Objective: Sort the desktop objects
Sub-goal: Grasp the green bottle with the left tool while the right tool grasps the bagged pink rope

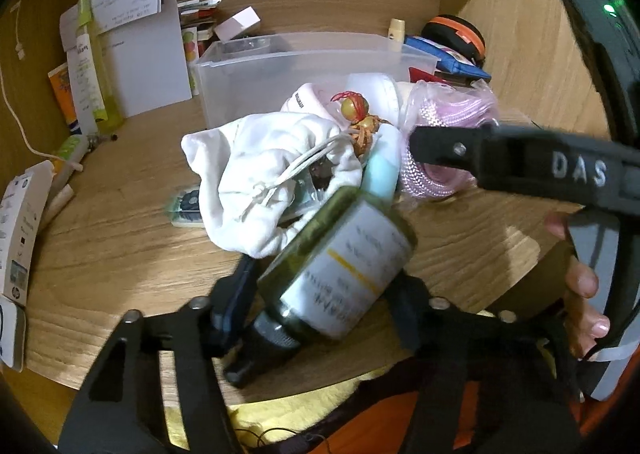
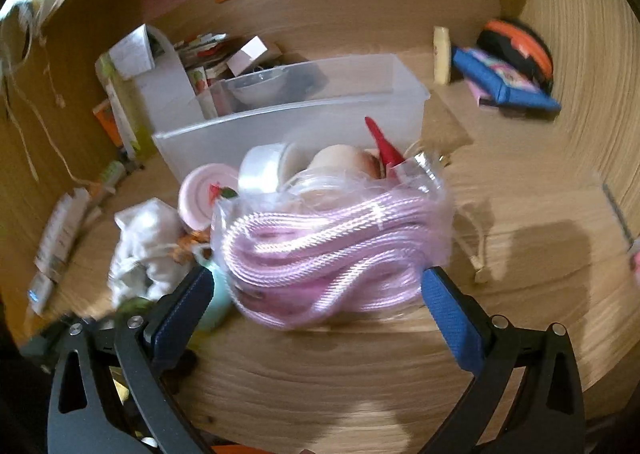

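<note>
A dark green bottle [image 1: 340, 254] with a white label and a black cap lies tilted between the fingers of my left gripper [image 1: 324, 288], which is shut on it low over the wooden desk. A bagged bundle of pink cord [image 2: 332, 254] sits between the blue pads [image 2: 452, 318] of my right gripper [image 2: 316, 274], which is open around it without pressing. In the left wrist view one right finger [image 1: 440, 146] reaches over the same pink cord [image 1: 436, 114]. A clear plastic bin [image 1: 312, 66] stands just behind the pile.
A white drawstring pouch [image 1: 260, 174], a pale blue tube [image 1: 384, 170], an insect toy [image 1: 356, 110] and a tape roll [image 2: 260, 170] crowd the pile. A blue pouch [image 2: 504, 90] and a black-and-orange case [image 2: 520, 46] lie back right. Papers and a tall green tube [image 1: 92, 66] stand at the left.
</note>
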Motion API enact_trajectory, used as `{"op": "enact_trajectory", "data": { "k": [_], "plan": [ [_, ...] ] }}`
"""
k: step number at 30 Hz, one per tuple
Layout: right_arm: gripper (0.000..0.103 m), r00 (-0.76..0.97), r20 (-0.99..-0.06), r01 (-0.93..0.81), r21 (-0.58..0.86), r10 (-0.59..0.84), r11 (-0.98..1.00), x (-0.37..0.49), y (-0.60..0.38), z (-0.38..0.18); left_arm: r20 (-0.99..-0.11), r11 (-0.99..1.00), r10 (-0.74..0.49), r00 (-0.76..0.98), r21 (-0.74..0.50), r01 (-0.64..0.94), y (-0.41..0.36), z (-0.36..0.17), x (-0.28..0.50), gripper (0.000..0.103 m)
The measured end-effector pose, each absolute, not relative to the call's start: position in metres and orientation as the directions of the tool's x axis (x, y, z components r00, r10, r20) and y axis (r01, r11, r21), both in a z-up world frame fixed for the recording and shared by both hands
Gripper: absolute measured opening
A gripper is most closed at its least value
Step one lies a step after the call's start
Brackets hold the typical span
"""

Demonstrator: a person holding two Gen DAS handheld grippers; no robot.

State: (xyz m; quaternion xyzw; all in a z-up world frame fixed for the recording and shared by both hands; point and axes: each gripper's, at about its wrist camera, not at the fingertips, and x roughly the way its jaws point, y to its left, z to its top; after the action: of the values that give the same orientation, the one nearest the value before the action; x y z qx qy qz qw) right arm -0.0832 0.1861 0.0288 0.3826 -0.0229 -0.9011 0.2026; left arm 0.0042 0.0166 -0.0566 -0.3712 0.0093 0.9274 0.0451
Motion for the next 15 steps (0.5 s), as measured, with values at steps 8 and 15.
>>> {"op": "enact_trajectory", "data": {
  "k": [8,15],
  "plan": [
    [0.103,-0.655,-0.699,0.318,0.091,-0.288,-0.944,-0.084,0.169,0.018,-0.68,-0.991,0.128,-0.722,-0.053,-0.126,0.004,-0.049,0.013,0.043],
    [0.102,-0.629,-0.695,0.262,0.233,-0.349,-0.936,-0.086,0.214,0.014,-0.683,-0.981,0.192,-0.704,-0.106,-0.165,0.003,-0.046,0.012,0.043]
  ]
}}
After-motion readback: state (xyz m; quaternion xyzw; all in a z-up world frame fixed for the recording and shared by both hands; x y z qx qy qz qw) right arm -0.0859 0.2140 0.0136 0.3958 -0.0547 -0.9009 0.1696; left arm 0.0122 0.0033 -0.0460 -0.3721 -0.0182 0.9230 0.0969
